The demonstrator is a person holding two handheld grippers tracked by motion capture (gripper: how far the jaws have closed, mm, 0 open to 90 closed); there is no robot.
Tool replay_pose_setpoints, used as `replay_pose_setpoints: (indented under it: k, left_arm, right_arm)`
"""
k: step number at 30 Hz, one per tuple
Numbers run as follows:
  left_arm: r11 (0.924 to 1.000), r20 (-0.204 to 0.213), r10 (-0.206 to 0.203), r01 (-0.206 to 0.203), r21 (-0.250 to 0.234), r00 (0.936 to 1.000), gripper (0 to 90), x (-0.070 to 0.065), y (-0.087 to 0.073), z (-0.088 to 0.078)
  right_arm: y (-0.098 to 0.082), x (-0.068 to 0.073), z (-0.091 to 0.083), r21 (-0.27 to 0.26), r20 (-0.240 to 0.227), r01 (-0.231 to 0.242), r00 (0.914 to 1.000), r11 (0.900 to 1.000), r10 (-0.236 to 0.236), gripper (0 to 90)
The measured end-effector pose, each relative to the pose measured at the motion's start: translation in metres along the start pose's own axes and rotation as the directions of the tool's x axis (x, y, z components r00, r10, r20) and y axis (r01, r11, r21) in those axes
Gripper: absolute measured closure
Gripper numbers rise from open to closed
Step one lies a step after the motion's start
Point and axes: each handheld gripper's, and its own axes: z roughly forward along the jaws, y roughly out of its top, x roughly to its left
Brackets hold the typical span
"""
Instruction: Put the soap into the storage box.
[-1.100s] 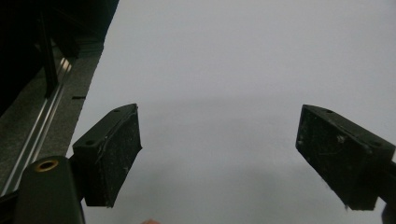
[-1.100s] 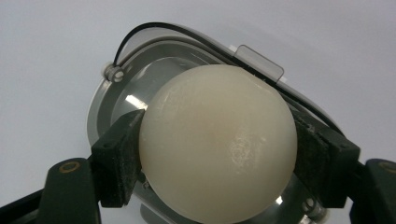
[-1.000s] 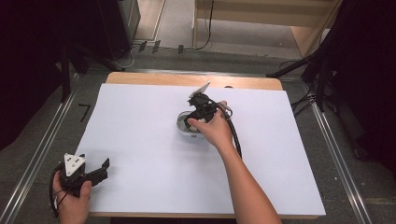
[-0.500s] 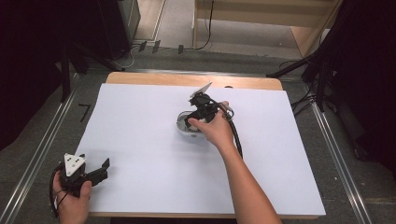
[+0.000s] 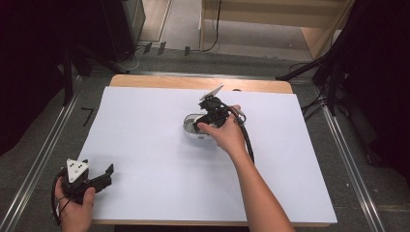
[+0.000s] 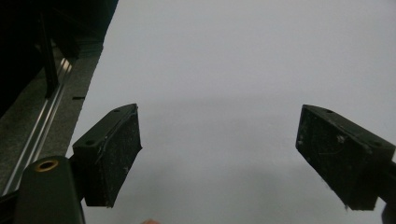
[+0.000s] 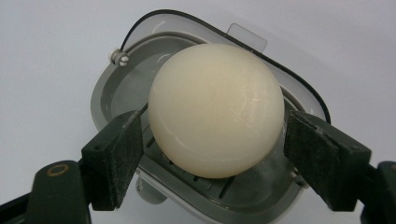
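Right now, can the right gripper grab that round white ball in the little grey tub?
Probably yes. The right gripper is open with a jaw on each side of the ball, and nothing sits between them above the tub.

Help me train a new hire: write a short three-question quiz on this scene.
1. True or false: the left tool has its jaws wide apart over the bare white sheet.
2. What sits between the jaws of the right tool? A) a cream ball B) a red cube C) a spoon
3. What lies under the ball?

Key: 1 true; 2 A; 3 a grey container with a clear lid.
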Motion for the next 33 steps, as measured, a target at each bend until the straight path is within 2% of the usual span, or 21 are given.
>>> replay_pose_setpoints:
  k: [18,25,33]
  left_arm:
    - [1.0000,-0.002,0.002,-0.002,0.003,1.0000,15.0,0.000,0.000,0.000]
    - [1.0000,-0.001,0.004,-0.004,0.006,1.0000,15.0,0.000,0.000,0.000]
    - [1.0000,-0.004,0.004,-0.004,0.006,1.0000,14.9,0.000,0.000,0.000]
  right_arm:
    - [-0.015,-0.007,-0.013,-0.026,-0.008,0.008,0.9999,1.000,-0.008,20.8]
    - [-0.026,-0.013,-0.017,-0.031,-0.015,0.005,0.9999,1.000,-0.006,20.8]
    - [-0.045,-0.026,-0.022,-0.042,-0.013,0.002,0.9999,0.999,-0.002,20.9]
